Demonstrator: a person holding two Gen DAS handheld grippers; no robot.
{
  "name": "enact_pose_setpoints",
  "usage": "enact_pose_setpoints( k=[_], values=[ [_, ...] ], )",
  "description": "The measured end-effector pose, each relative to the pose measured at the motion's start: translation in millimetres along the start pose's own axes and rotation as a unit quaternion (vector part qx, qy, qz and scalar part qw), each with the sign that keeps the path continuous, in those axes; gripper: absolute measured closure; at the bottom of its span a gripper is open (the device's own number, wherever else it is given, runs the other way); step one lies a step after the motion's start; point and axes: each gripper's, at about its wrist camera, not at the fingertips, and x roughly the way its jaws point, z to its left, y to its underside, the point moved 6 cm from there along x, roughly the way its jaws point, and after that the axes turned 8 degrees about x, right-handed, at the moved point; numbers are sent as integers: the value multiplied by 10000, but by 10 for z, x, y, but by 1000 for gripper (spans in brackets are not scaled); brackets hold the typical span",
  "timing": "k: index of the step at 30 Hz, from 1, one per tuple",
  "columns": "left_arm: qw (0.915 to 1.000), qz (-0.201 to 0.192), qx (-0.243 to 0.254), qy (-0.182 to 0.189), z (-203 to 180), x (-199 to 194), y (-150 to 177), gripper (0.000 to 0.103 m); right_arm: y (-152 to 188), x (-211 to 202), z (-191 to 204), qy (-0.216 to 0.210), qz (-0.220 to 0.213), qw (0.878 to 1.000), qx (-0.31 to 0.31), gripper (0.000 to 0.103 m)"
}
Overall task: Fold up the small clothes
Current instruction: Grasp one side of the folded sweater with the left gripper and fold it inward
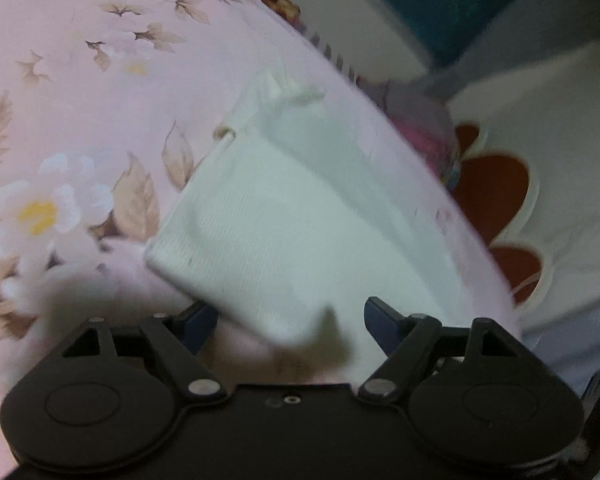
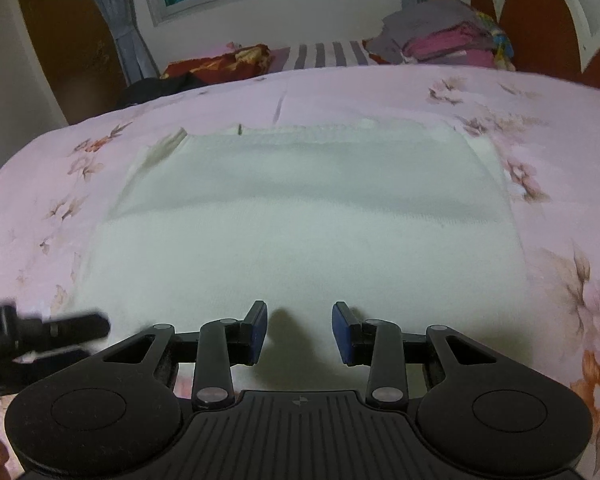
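Both tools, left (image 1: 290,322) and right (image 2: 299,332), gape empty at the white garment's (image 2: 300,216) near edge; next, pinch it and fold forward.

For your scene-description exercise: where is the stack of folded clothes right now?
In the right wrist view, the stack of folded clothes sits at the upper right, past the far edge of the pink bedspread, beside the red headboard.

Garment (image 2: 300,216): plain white. Bedspread (image 2: 560,152): pink, printed with brown leaves and white flowers. Headboard (image 2: 540,12): rust-red panels, white trim.
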Motion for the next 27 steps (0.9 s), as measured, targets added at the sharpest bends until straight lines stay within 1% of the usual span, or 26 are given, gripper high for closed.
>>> enact_pose_setpoints(
  k=[5,6,7,8,9,10,11,12,14,15,18,20,22,25,27],
  values=[
    [9984,-410,-305,229,12,188,-153,27,-197,117,67,37,-135,9999,-68,67],
    [9979,-475,-362,249,19,216,-178,32,-246,155,81,43,-163,9998,-80,67],
    [9976,-521,-381,247,24,237,-196,41,-298,200,101,41,-198,9997,-102,67],
    [9972,-553,-440,238,39,279,-227,48,-342,243,114,48,-232,9996,-128,67],
    [9967,-551,-553,240,79,301,-238,61,-385,294,131,63,-253,9996,-148,67],
    [9960,-546,-666,251,133,319,-251,70,-423,355,148,68,-262,9995,-161,67],
    [9952,-563,-767,248,181,333,-261,74,-445,410,153,83,-255,9995,-164,67],
    [9947,-574,-825,237,204,350,-272,81,-453,484,153,142,-217,9995,-184,67],
    [9942,-624,-851,222,229,355,-285,87,-417,614,154,272,-169,9990,-318,67],
    [9941,-651,-852,183,233,355,-285,92,-390,636,175,326,-255,9980,-471,67],
    [9930,-775,-885,46,204,325,-288,95,-309,663,212,440,-410,9946,-844,67],
    [9934,-897,-715,-72,142,265,-293,95,-288,666,189,395,-457,9944,-870,67],
    [9934,-1063,-376,-199,-25,198,-340,96,-284,671,177,335,-458,9944,-892,67],
    [9915,-1185,452,-307,-424,141,-432,96,-316,662,159,192,-367,9952,-881,67],
    [9871,-1210,992,-328,-698,143,-466,96,-375,619,92,-71,-281,9974,-665,67]
  ],
)
